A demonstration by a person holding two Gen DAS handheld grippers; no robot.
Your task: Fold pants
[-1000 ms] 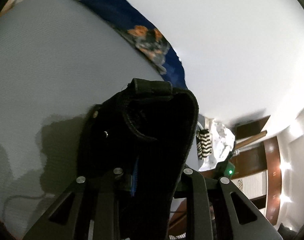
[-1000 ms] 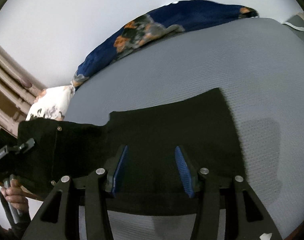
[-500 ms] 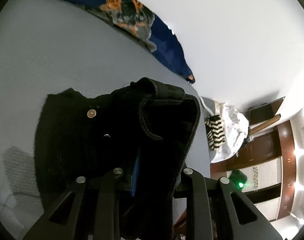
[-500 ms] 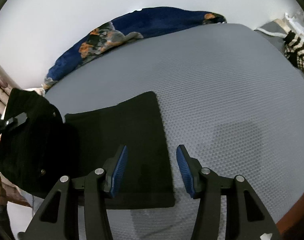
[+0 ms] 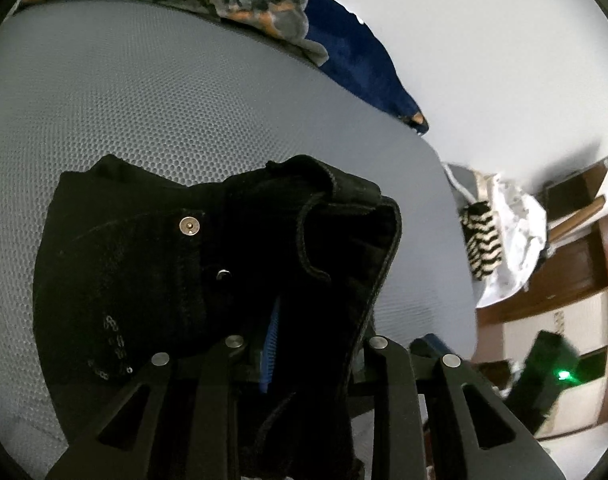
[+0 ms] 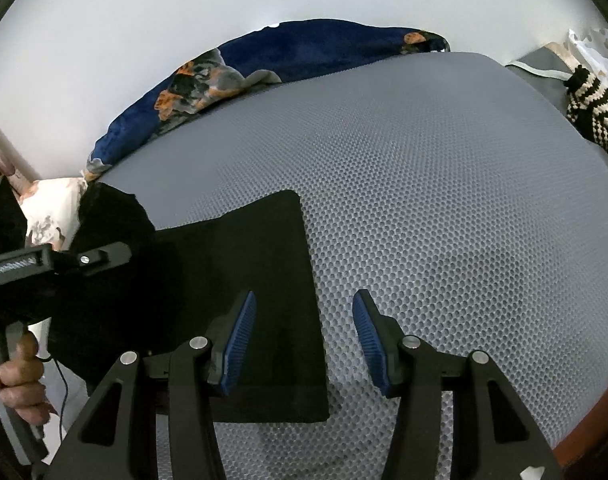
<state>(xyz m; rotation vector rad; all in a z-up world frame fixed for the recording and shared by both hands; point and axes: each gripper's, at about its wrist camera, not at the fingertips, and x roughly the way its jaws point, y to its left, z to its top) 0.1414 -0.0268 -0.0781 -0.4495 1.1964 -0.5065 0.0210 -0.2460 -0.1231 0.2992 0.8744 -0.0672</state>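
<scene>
Denim pants (image 5: 152, 280), black, bunch between opening left fingers (image 5: 270, 340); right fingers (image 6: 240, 336) gape empty.

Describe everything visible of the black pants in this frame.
The pants are black, denim-like, with heavy seams, a metal rivet and a snap by the waistband. The leg part lies flat on the grey dimpled mat, its edge straight. The waistband end is bunched and lifted, fabric between the pads of the left gripper, whose jaws are opening slightly. The right gripper hovers open over the leg's edge, not gripping it.
</scene>
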